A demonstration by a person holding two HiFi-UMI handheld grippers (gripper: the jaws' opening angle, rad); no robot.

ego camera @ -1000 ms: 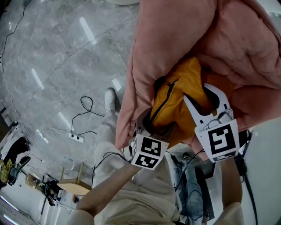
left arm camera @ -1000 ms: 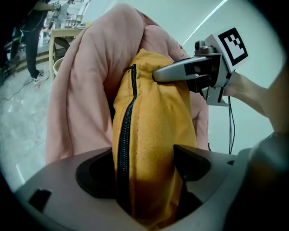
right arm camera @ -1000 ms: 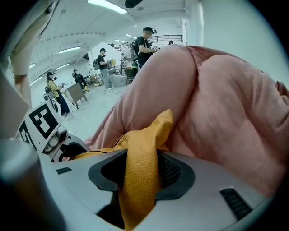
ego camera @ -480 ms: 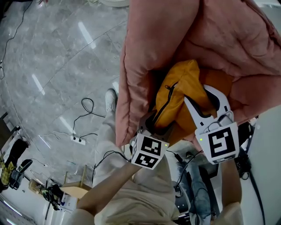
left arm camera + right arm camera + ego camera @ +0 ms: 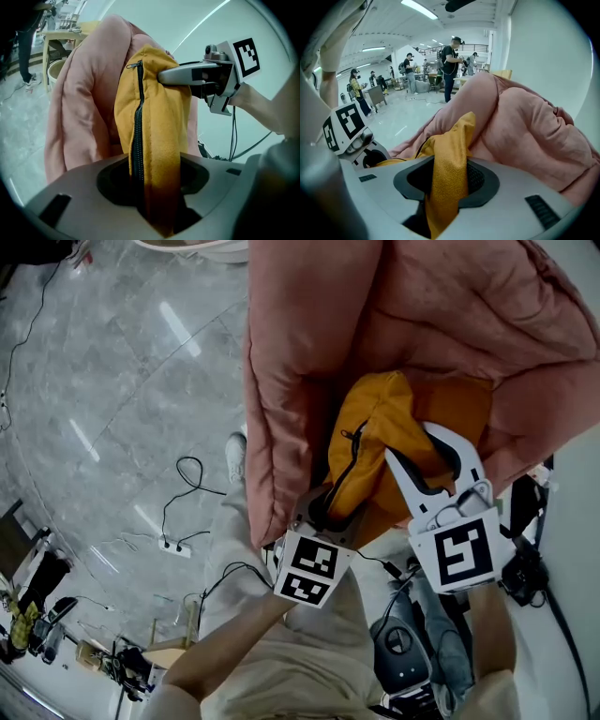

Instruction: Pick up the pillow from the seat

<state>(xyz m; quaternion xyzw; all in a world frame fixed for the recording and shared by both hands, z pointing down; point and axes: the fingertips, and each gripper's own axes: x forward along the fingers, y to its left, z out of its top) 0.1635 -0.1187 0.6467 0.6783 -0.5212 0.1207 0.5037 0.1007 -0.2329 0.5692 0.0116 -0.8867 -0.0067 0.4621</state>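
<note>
A big pink pillow (image 5: 422, 324) hangs bunched up in front of me, above the floor. An orange zippered cover (image 5: 370, 442) pokes out of its folds. My left gripper (image 5: 328, 510) grips the cover's zipper edge (image 5: 137, 140) from below. Its jaws have just been closing, and the fabric is pinched between them. My right gripper (image 5: 424, 454) is shut on a fold of the same orange cover (image 5: 450, 154), its jaws also just closing. In the right gripper view the pink pillow (image 5: 525, 131) bulges behind that fold. The seat is not in view.
Grey marble floor (image 5: 122, 381) lies far below, with a black cable and a power strip (image 5: 169, 545). My beige trouser legs (image 5: 281, 652) and a white shoe (image 5: 234, 456) show underneath. Several people (image 5: 452, 61) stand in the hall beyond.
Both grippers have lifted with the orange cover. The pink pillow has swung left in the head view. The left jaws have closed in on the zipper edge.
</note>
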